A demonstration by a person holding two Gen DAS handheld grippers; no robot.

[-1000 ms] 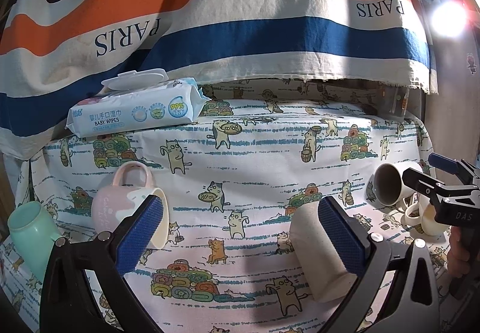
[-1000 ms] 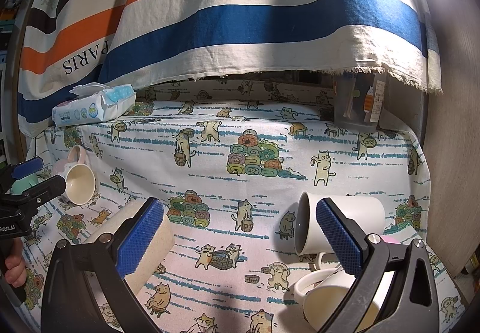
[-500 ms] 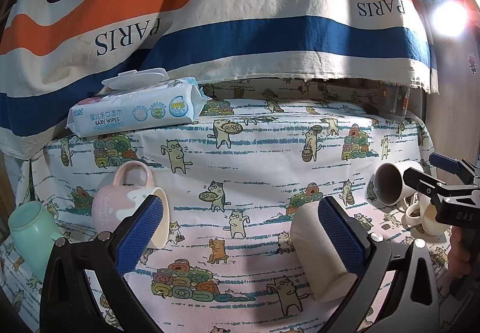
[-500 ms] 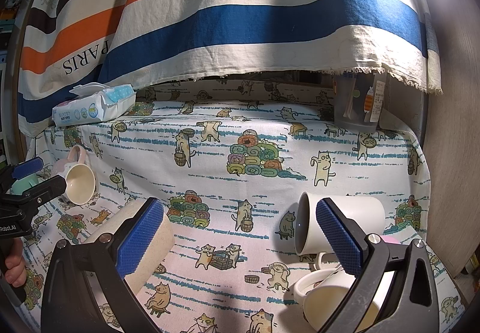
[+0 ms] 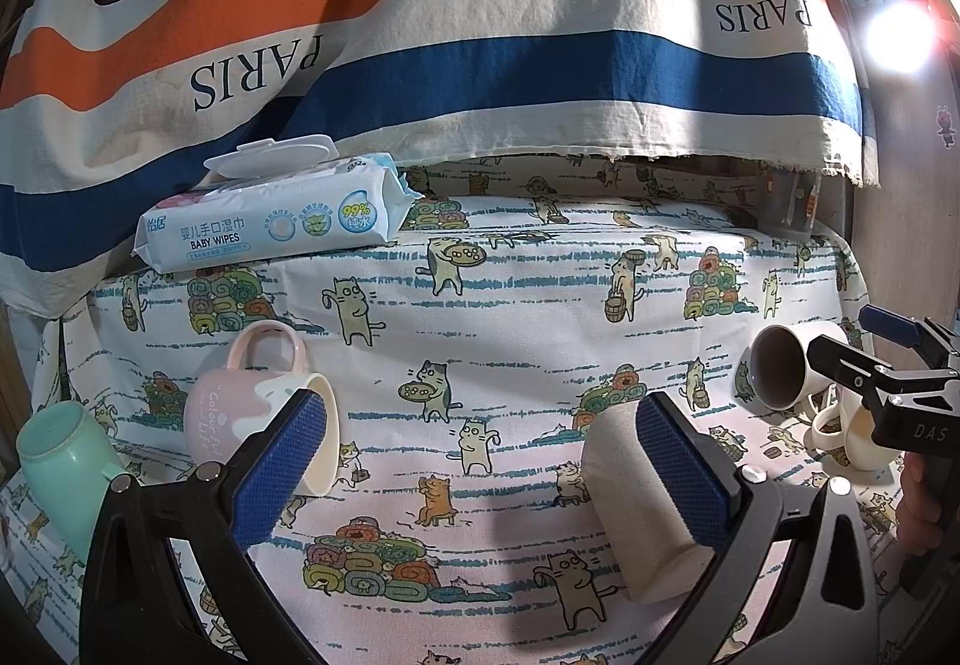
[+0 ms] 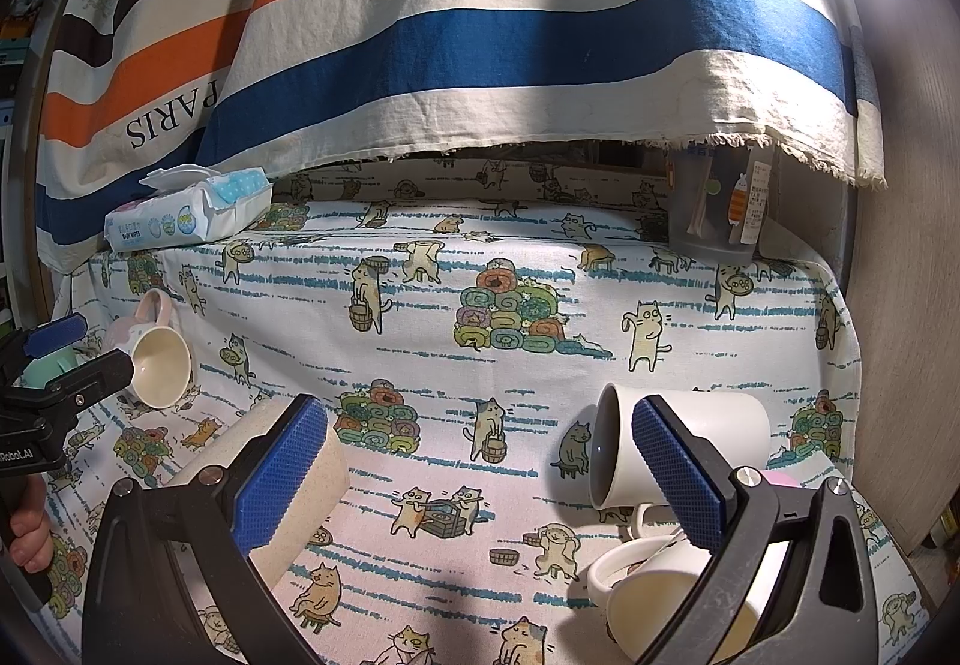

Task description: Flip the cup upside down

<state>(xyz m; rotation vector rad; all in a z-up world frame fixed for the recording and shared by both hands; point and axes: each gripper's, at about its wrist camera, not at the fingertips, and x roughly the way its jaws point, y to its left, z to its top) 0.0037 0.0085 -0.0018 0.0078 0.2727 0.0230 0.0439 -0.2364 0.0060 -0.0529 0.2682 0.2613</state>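
Several cups lie on their sides on the cat-print cloth (image 5: 480,317). A beige handleless cup (image 5: 636,509) lies just behind my left gripper's right finger; it also shows in the right wrist view (image 6: 282,491). A pink mug (image 5: 246,413) and a mint cup (image 5: 60,467) lie to the left. A white mug (image 6: 690,443) lies behind my right gripper's right finger, with cream mugs (image 6: 666,605) below it. My left gripper (image 5: 480,479) and right gripper (image 6: 480,479) are both open and empty above the cloth.
A baby wipes pack (image 5: 270,221) sits at the back left. A striped PARIS cloth (image 5: 480,35) hangs behind. A clear container (image 6: 720,209) stands at the back right, beside a wooden wall (image 6: 900,245). A bright lamp (image 5: 900,35) glares.
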